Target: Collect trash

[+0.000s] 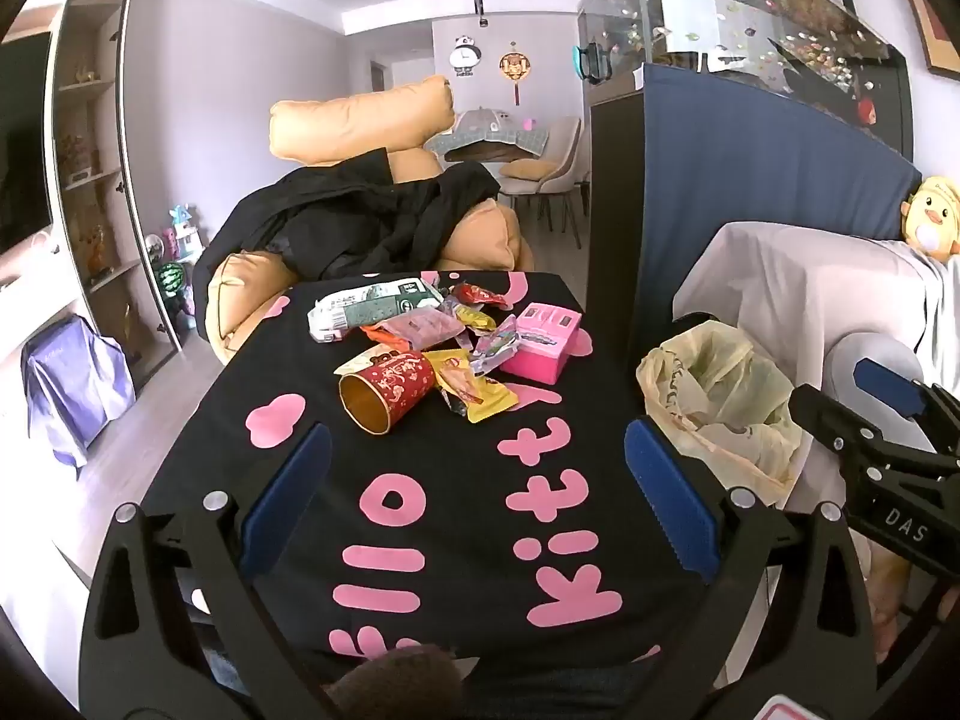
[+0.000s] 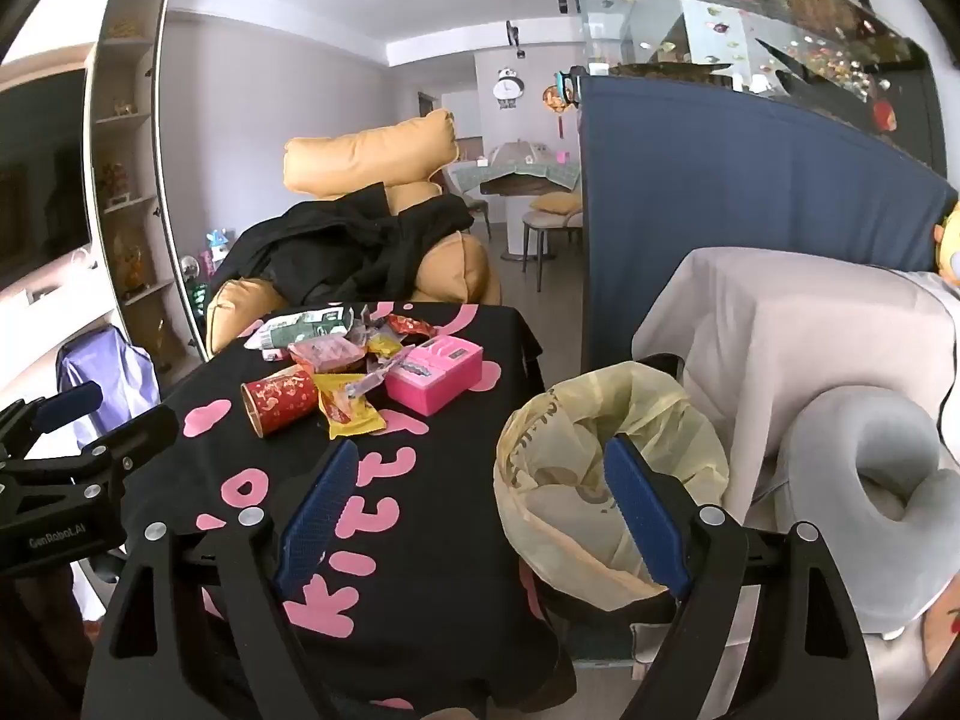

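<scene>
A heap of trash lies at the far end of the black table cloth (image 1: 456, 480) with pink letters: a red paper cup (image 1: 390, 387) (image 2: 281, 397) on its side, a yellow wrapper (image 1: 474, 393) (image 2: 348, 411), a white and green packet (image 1: 366, 303) (image 2: 300, 324), a pink box (image 1: 543, 339) (image 2: 435, 375) and several small wrappers. A yellowish bin bag (image 1: 723, 408) (image 2: 606, 468) stands open right of the table. My left gripper (image 1: 477, 444) is open above the near cloth, short of the cup. My right gripper (image 2: 480, 462) is open, its right finger in front of the bag.
An orange sofa (image 1: 360, 120) with a black coat (image 1: 360, 222) sits behind the table. A blue screen (image 1: 750, 180) and a chair under a pale cover (image 2: 798, 348) stand on the right, with a grey neck pillow (image 2: 870, 474) beside the bag. Shelves (image 1: 90, 168) line the left wall.
</scene>
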Motion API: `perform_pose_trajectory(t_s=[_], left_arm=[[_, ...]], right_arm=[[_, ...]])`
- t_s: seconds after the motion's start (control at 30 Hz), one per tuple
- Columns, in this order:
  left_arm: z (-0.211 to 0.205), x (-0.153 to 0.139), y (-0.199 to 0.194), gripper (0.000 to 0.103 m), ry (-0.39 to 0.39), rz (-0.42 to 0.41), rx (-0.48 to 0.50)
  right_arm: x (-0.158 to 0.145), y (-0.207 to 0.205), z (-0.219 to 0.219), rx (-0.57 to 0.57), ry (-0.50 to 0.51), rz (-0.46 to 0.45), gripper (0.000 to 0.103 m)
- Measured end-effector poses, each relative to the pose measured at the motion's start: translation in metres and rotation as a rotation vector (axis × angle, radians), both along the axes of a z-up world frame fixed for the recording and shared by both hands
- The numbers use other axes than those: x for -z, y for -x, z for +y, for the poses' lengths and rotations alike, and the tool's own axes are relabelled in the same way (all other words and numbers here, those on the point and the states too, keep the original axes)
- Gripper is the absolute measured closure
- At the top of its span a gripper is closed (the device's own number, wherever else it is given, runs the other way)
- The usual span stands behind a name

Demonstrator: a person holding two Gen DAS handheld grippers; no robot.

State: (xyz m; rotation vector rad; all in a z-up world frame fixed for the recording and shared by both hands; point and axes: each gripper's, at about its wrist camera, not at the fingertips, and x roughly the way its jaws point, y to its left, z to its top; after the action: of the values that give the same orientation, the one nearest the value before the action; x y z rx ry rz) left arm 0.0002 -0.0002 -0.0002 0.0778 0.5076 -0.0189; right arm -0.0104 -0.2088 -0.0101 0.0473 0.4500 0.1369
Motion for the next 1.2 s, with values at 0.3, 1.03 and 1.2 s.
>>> perform_pose_trajectory(t_s=[0.3,1.03,1.2], left_arm=[[0.0001,-0.0002,0.0003,0.009,0.001,-0.005,0.000],[0.0001,-0.0002,0.0003,0.009,0.001,-0.004,0.000],[0.0001,-0.0002,0.0002,0.009,0.001,-0.003,0.000]], right_arm=[[0.0006,0.0000,0.0004,0.000,0.003,-0.003,0.023],[-0.0001,-0.0024,-0.0023,0.000,-0.003,0.002,0.023],[-0.0023,-0.0023,-0.0037,0.000,-0.003,0.005,0.023]])
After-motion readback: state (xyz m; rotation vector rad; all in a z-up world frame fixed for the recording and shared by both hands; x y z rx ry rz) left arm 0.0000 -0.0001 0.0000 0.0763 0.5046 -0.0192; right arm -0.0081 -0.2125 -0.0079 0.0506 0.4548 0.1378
